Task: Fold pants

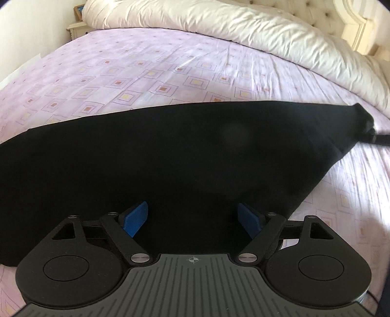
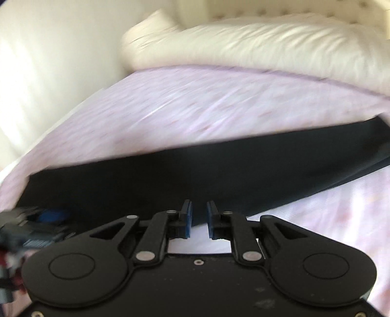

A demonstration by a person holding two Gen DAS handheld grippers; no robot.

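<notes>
A pale lilac bed sheet printed with nested squares in pink and yellow (image 1: 151, 73) covers the bed. A bulky, rumpled white duvet (image 1: 219, 22) is piled along the bed's far edge, running toward the far right corner. Behind it stands a cream tufted headboard with a carved frame (image 1: 353, 22). Past the bed's far left corner, a small cream bedside cabinet (image 1: 76, 30) stands against a plain cream wall (image 1: 29, 29), with a framed picture (image 1: 79, 11) on top of it.
</notes>
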